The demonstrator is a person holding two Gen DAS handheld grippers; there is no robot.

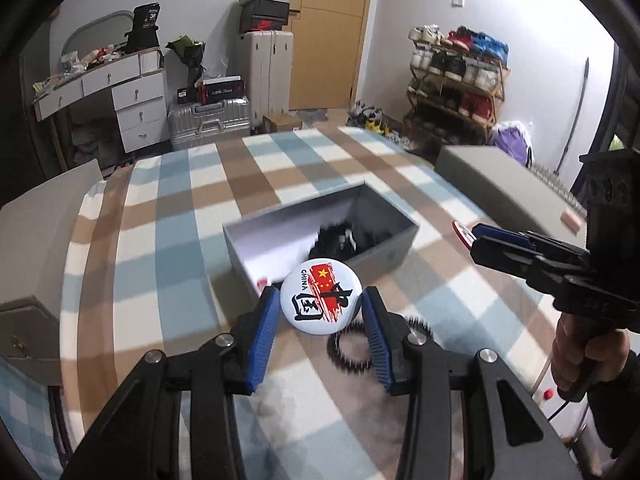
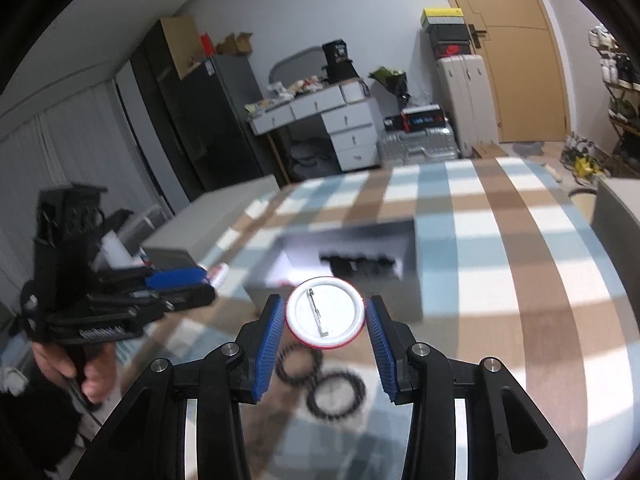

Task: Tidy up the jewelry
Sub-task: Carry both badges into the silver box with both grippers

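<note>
My left gripper (image 1: 321,300) is shut on a white round CHINA badge (image 1: 321,292) with a red flag print, held above the checked tablecloth just in front of an open grey box (image 1: 394,220). My right gripper (image 2: 325,312) is shut on a second round badge (image 2: 325,313), red-rimmed, its white pin back facing the camera. That gripper also shows at the right of the left wrist view (image 1: 474,238), with the badge's red rim at its tip. The box (image 2: 416,296) holds dark items. Black beaded bracelets (image 2: 335,394) lie on the cloth below the grippers; one shows in the left wrist view (image 1: 352,344).
The table carries a blue, brown and white checked cloth (image 1: 180,208). Grey chair backs stand at the left (image 1: 36,248) and right (image 1: 500,176). Behind are a white dresser (image 1: 132,100), suitcases (image 1: 264,68), a shoe rack (image 1: 456,80) and a wooden door (image 1: 332,32).
</note>
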